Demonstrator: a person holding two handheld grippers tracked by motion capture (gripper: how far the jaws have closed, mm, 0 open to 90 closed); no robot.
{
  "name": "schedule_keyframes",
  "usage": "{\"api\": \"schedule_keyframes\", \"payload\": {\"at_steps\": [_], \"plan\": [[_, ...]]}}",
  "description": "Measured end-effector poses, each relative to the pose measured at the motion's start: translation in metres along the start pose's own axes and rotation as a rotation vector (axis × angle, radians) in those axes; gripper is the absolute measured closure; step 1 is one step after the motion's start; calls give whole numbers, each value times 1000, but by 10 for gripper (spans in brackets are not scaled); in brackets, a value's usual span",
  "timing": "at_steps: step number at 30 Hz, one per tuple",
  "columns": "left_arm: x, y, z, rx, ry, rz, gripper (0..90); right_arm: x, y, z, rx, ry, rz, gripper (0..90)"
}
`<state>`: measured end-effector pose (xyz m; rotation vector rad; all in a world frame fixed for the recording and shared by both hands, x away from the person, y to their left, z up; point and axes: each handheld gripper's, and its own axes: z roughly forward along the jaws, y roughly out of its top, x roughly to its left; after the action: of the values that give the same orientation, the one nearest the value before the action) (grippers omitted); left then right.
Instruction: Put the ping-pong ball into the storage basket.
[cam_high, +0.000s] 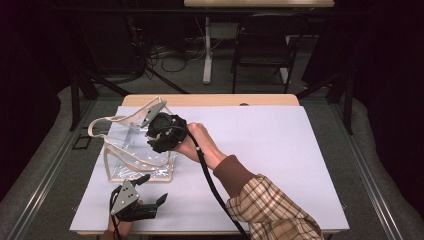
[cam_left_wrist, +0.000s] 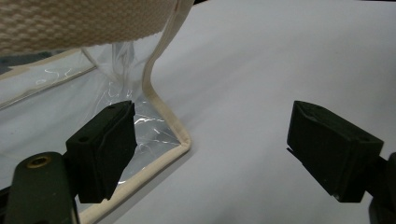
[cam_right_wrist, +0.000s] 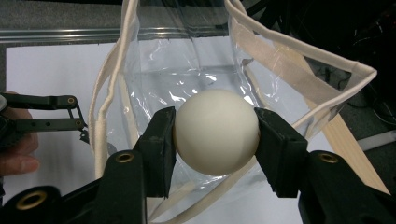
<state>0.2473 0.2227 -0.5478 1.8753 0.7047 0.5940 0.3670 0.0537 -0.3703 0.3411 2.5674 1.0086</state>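
A clear plastic tote bag (cam_high: 134, 146) with beige webbing trim and handles stands on the white table (cam_high: 265, 145), at its left. My right gripper (cam_high: 163, 132) is at the bag's right upper rim, shut on a white ball (cam_right_wrist: 215, 132) that sits just before the bag's open mouth (cam_right_wrist: 187, 70). My left gripper (cam_high: 151, 189) is open near the table's front edge, just below the bag. In the left gripper view its jaws stand wide apart (cam_left_wrist: 212, 135), and the left one lies against the bag's lower corner (cam_left_wrist: 156, 133) with nothing between them.
A black chair (cam_high: 262, 45) and a white table leg (cam_high: 207, 50) stand on the floor beyond the table, with cables around them. A dark tripod leg (cam_high: 75, 95) stands off the table's back left. The person's plaid sleeve (cam_high: 272, 212) crosses the front right of the table.
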Motion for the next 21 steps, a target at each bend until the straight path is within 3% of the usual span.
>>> {"api": "schedule_keyframes", "payload": {"at_steps": [21], "plan": [[0, 0, 0, -2, 2, 2, 159, 5, -1, 7, 60, 53, 9, 507]]}}
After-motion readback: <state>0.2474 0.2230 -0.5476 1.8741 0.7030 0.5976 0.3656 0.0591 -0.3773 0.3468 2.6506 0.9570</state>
